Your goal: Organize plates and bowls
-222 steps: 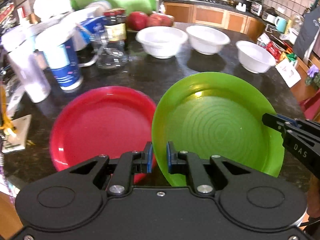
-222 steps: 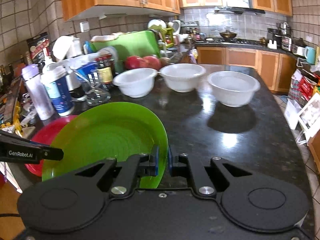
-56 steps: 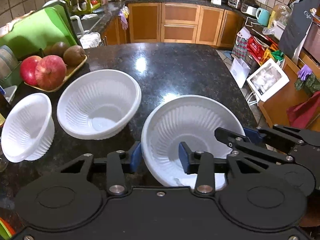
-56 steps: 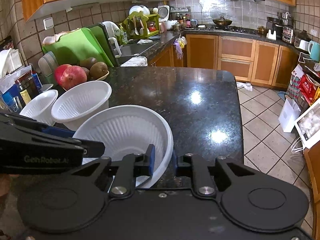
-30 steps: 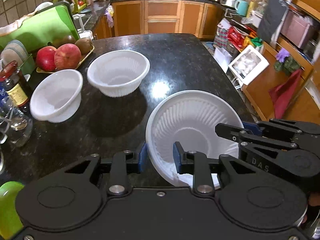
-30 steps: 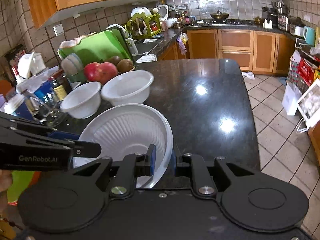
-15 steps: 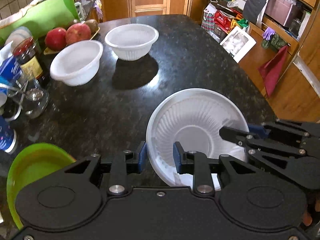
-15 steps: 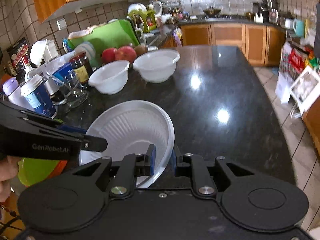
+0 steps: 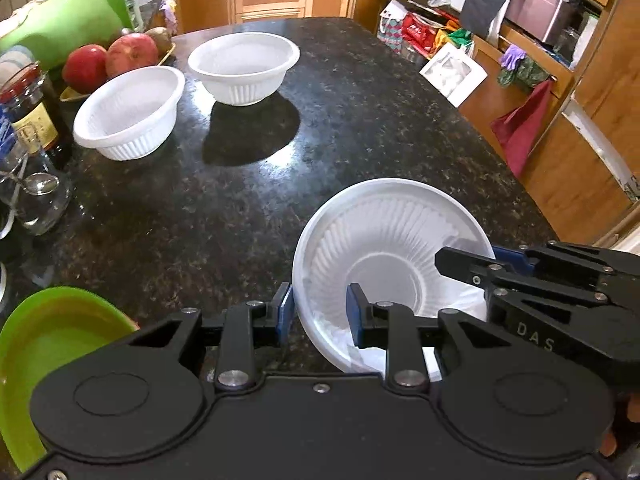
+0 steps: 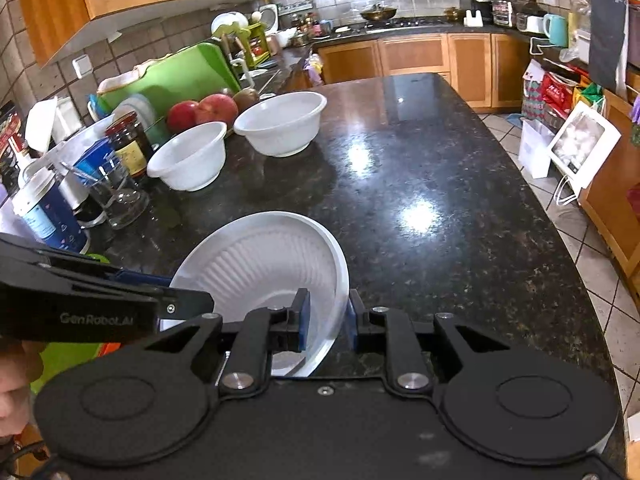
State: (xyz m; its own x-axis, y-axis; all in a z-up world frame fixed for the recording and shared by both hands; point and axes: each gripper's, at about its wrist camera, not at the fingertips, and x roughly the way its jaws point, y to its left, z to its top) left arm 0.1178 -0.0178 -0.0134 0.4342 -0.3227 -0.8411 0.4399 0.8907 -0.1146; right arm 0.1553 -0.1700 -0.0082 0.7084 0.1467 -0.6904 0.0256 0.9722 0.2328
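Partly hidden behind both gripper bodies, the white ribbed bowl sits on the black granite counter. The left gripper straddles its near-left rim, whether pinching I cannot tell. The right gripper has just been opening, its jaws standing apart around the rim. Only an edge of the green plate shows.
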